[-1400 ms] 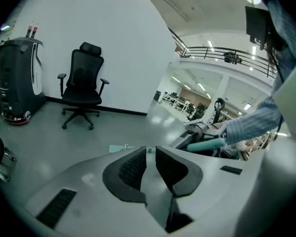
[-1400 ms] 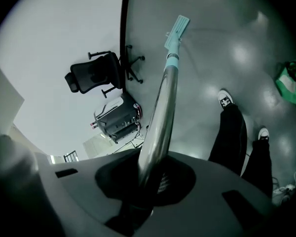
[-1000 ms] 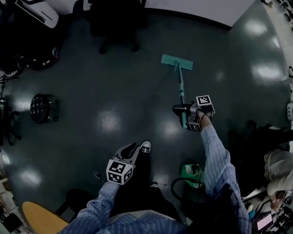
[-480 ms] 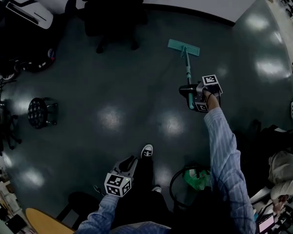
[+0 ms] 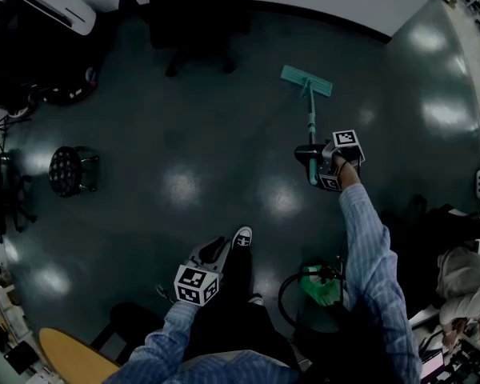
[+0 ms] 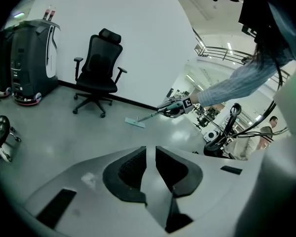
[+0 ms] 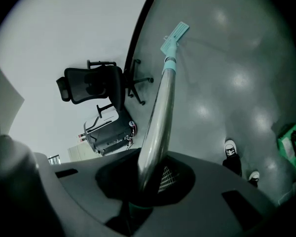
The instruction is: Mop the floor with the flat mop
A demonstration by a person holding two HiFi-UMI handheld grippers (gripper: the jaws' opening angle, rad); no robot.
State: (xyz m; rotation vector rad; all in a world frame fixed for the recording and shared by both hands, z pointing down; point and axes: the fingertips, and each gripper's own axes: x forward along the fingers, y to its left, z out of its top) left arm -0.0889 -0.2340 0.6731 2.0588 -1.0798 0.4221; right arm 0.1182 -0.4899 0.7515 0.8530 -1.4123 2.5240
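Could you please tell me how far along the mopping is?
Done: hard to say; the floor shows no clear wiped trail. In hand: the right claw grips the mop handle, with the mop head flat on the floor; the left claw holds nothing. Left: probably most of the room, including around the stool.

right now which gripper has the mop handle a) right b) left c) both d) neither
a: the right gripper has its jaws clamped round the mop handle, while the left gripper has nothing between its jaws and is well apart from the handle.
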